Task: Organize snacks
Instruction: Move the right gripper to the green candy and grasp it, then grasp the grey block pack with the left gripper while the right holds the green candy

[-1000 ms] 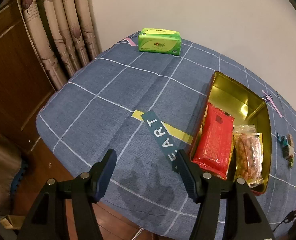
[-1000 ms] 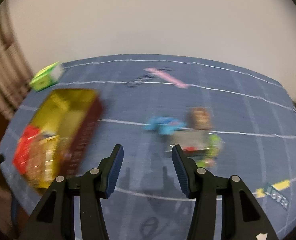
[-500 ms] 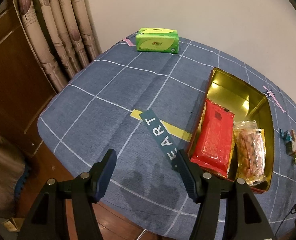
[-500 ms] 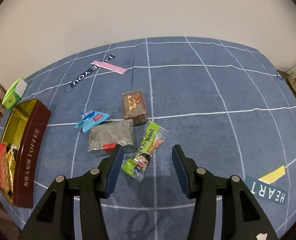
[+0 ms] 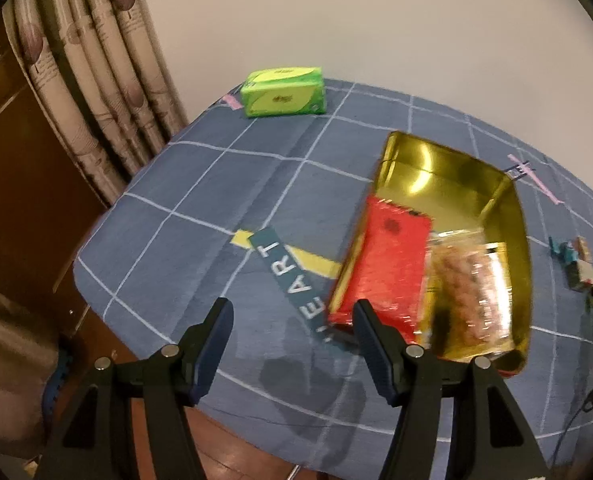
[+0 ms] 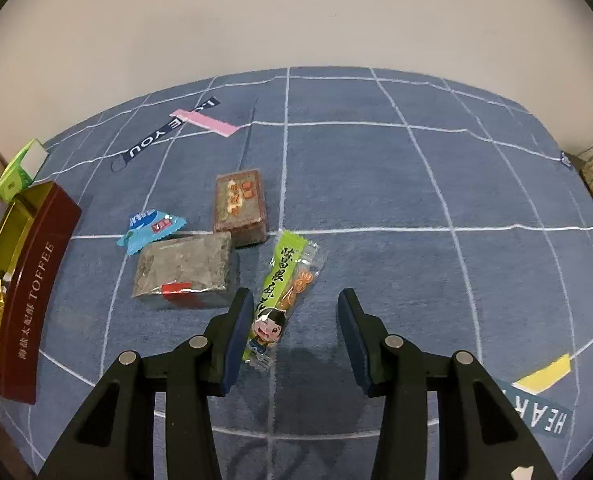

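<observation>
Right wrist view showed the long green snack packet with a cartoon face and orange pieces behind clear film (image 6: 283, 294) lying flat on the blue grid-patterned tablecloth (image 6: 396, 184). Its lower end sat between the two fingers of the right gripper (image 6: 294, 334), close to the left finger, but the pads did not press on it. The jaws had just been closing, and a clear gap remained on the right side of the packet.

Just beside it, to the left, lay a grey flat packet with a red label (image 6: 184, 266). Behind this one was a brown rectangular snack block with orange print (image 6: 240, 208), and its near edge seemed to touch the grey packet. A small blue wrapper (image 6: 151, 229) lay at the far left corner of the grey packet.

At the left edge stood the dark red rectangular tin with the word TOFFEE (image 6: 32, 284), its inside gold. In the left wrist view this tin (image 5: 508, 216) held a red foil packet (image 5: 388, 268) and, beside it, a clear bag of brown snacks (image 5: 470, 292), which was blurred. The left gripper (image 5: 290, 340) hung above the tablecloth near the tin's corner, fingers apart with nothing between them. A green tissue pack (image 5: 284, 91) lay far back near the beige curtain (image 5: 96, 64).
</observation>
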Demonstrator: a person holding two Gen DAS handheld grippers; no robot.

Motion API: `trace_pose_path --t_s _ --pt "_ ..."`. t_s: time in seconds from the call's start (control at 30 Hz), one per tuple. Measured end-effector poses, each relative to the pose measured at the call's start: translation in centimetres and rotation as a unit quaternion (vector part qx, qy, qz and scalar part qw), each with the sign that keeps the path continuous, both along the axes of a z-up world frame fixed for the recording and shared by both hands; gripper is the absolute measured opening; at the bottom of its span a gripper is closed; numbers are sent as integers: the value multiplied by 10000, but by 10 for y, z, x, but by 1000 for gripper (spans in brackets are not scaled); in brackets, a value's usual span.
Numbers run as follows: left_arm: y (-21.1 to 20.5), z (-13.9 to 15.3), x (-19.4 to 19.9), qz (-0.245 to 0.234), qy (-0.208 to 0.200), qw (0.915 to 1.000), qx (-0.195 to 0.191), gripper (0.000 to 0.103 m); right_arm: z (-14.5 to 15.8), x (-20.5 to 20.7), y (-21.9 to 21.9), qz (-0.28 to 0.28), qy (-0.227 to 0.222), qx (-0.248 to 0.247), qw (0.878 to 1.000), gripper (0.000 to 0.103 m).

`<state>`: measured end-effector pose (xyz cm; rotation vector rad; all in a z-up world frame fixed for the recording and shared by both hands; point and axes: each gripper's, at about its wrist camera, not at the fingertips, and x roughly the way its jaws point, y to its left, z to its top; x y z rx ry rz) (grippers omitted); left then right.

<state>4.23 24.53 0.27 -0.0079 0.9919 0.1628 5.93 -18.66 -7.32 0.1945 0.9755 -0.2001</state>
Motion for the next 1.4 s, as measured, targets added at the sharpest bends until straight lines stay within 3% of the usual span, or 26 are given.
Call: trace_pose_path --t_s 0.1,0.2,0.43,0.7,1.03,1.23,1.4 --pt "-14 7 0 -124 -59 9999 -71 63 -5 1 0 -42 31 165 9999 42" --pt "-29 11 2 -299 -58 9994 -186 63 -6 4 6 20 -31 -14 10000 41" --pt "-82 15 10 -818 -1 9963 -254 63 -7 2 4 296 -212 -117 9993 19" --pt "-162 -1 25 -1575 283 9867 -287 63 -8 -9 0 754 -391 -366 9957 17" --pt "-259 -21 42 -2369 794 9654 -751 68 -11 -18 -65 338 -511 -539 9967 17" --pt "-312 -31 48 -2653 850 9565 -868 75 -11 -18 -74 289 -576 -358 9973 17" --pt "-345 -38 49 -2798 678 9548 -738 83 -11 -20 -74 294 -591 -298 9974 18"
